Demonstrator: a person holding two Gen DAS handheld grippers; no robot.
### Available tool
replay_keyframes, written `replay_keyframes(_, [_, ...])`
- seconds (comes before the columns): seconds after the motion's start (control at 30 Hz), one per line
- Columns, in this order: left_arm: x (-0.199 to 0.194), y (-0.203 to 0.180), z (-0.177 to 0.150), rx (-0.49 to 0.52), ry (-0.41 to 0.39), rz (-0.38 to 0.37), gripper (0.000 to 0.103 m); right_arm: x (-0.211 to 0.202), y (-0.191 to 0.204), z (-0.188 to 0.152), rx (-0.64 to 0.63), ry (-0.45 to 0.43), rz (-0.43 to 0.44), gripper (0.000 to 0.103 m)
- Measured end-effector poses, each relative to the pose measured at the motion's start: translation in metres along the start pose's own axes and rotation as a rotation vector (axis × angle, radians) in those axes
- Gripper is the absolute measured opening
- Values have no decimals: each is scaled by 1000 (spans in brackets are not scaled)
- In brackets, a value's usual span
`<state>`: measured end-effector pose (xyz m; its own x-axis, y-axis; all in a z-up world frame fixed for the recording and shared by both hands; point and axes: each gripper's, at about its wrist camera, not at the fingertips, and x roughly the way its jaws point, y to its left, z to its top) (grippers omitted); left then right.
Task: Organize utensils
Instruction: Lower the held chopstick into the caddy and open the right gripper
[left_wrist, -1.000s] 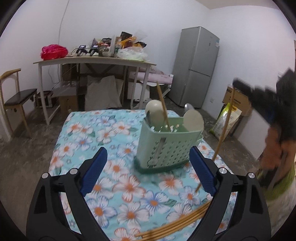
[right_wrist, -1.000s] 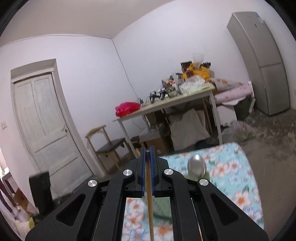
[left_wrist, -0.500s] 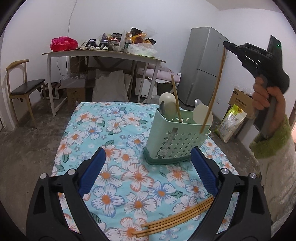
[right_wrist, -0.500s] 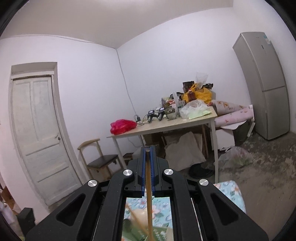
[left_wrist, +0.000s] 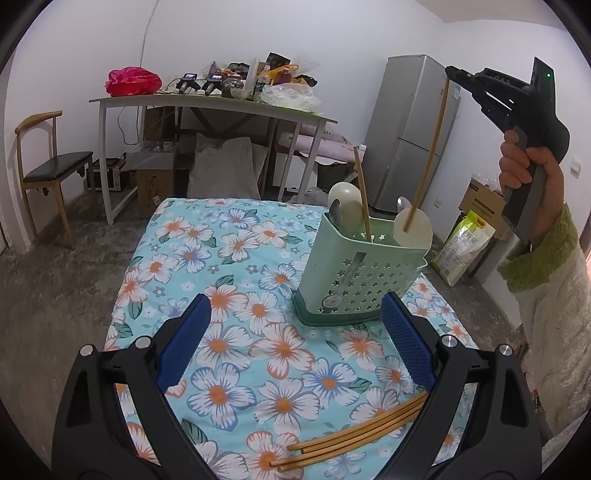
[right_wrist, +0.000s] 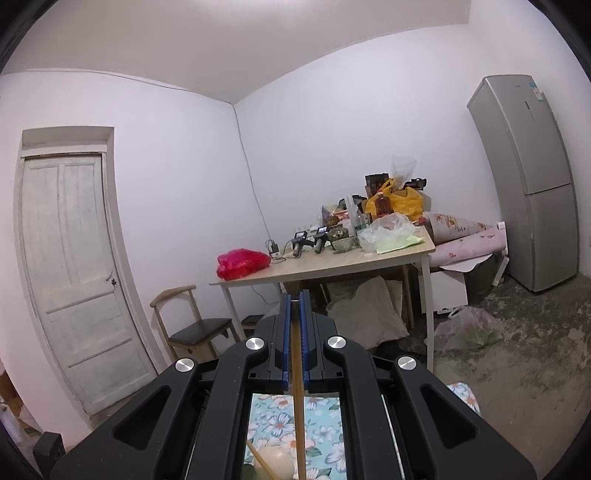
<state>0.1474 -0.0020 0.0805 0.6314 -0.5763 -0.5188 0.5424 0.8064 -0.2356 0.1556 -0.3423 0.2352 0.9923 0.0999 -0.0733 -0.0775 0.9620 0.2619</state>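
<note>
I see one wooden chopstick (left_wrist: 428, 155) hanging above my green caddy (left_wrist: 354, 280); three chopsticks (left_wrist: 351, 439) lie on the cloth.

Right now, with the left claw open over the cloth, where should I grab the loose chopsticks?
Grip the loose chopsticks mid-length, coming straight down with the left claw, jaws across the bundle: they lie flat, side by side, slanting on the cloth.

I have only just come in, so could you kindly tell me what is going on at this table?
A person is sorting utensils into a green caddy on the flowered tablecloth. The right gripper, jaws shut on one chopstick, holds it nearly upright above the caddy, its lower end near the rim. One chopstick and some spoons already stand inside. The left gripper hovers open and empty over the cloth, where several loose chopsticks lie.
</note>
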Motion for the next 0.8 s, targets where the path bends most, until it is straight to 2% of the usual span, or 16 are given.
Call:
replay_keyframes(0.13, [-1,1,-1,-3,-3,3,89,11,-2,-4,-3,8,-11,5])
replay_keyframes(0.37, [-2,3,-2,-12,2,7,89,29,5,-50,-75,71,-75,5])
replay_keyframes(0.5, [-3,5,-2,-22,3,14,89,34,9,-70,-90,118,-64,5])
replay_keyframes(0.6, [-4,6,-3,-30,0,14,89,33,6,-75,-70,148,-52,5])
replay_keyframes(0.8, [-3,5,-3,-27,6,9,89,20,-11,-71,8,150,-45,6])
